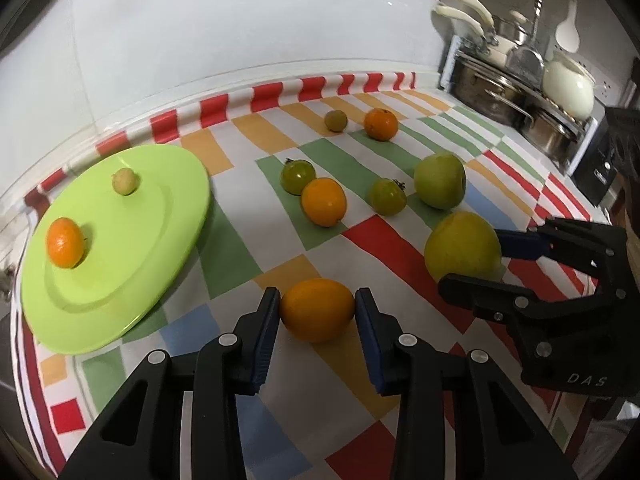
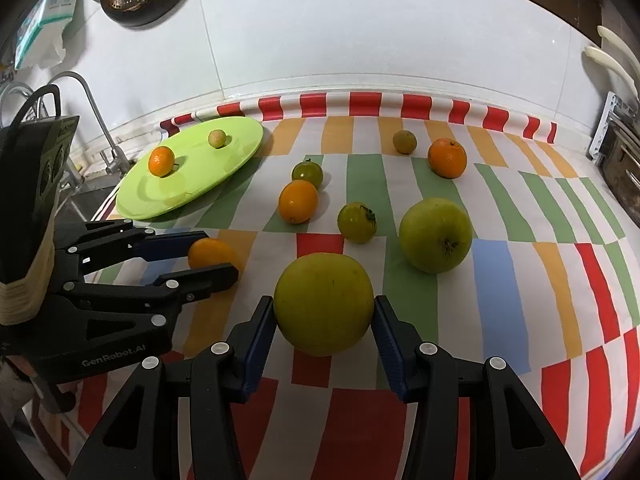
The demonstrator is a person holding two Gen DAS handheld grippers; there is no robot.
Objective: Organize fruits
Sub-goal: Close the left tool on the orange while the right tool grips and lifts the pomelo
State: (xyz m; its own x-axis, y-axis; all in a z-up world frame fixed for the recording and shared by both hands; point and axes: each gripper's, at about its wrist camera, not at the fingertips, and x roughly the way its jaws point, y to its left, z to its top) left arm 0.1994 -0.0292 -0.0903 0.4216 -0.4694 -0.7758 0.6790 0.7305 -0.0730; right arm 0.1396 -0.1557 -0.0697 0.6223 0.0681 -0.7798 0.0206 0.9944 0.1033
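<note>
- The orange (image 1: 317,309) lies on the table's striped cloth (image 1: 240,248) between the pads of the left claw (image 1: 317,312); both pads appear to touch its sides, so the claw looks clenched on it, likely for a lift.
- The yellow apple (image 2: 323,303) sits the same way in the right claw (image 2: 324,312), pads pressed to both flanks, still resting on the cloth.
- The green plate (image 1: 168,216) stands to the left, holding a small orange (image 1: 65,242) and a small pale fruit (image 1: 125,181); most of its surface is bare, so it is probably the goal.
- Open cloth lies between the orange and the plate's near rim, giving a free path.
- Further back lie a green apple (image 2: 436,234), two green tomatoes and more oranges, well apart from both claws.
- The pot rack (image 1: 520,96) stands at the far right, out of the way.
</note>
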